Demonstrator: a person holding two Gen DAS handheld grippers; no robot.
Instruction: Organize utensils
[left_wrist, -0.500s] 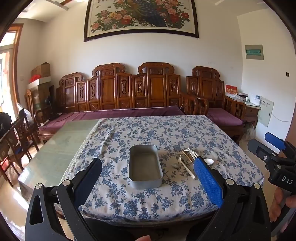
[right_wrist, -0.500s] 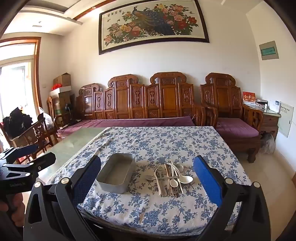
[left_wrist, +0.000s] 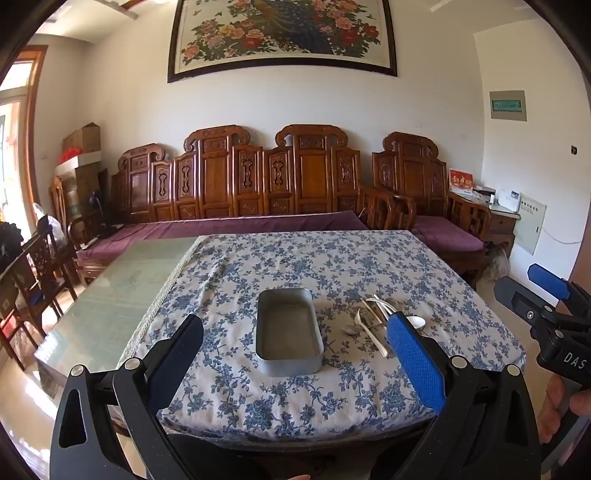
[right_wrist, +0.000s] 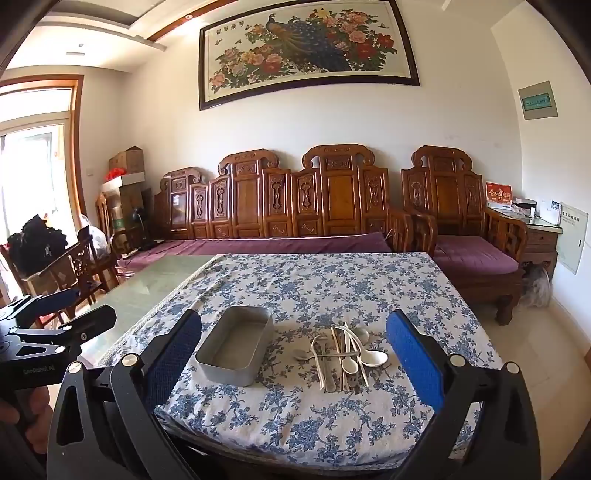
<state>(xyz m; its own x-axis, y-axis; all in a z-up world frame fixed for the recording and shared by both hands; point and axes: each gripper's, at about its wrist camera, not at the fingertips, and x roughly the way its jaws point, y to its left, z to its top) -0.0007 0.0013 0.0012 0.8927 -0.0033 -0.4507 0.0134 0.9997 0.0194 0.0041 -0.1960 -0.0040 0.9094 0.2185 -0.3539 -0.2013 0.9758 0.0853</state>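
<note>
Carved wooden benches (right_wrist: 295, 199) with purple cushions line the wall behind your table, under a framed peacock painting (right_wrist: 306, 44). Your left gripper (left_wrist: 295, 354) hangs above the near edge of the table with its jaws wide apart and nothing between them; you can see its blue pad on the right finger (left_wrist: 413, 362). Your right gripper (right_wrist: 295, 354) is spread just as wide and holds nothing. From the left wrist view, the right gripper shows at the far right edge, off the side of the table, with your hand (left_wrist: 565, 406) wrapped around its handle.

Beyond the jaws, the metal tray (left_wrist: 288, 332) sits empty on the blue floral tablecloth (left_wrist: 332, 258), its long side running away from you. Just to its right, close by but apart from it, the utensils (right_wrist: 343, 354) lie in a loose crossed heap on the cloth: white spoons, metal spoons and pale chopsticks. To the left of the cloth, the green glass tabletop (left_wrist: 110, 295) is bare.
</note>
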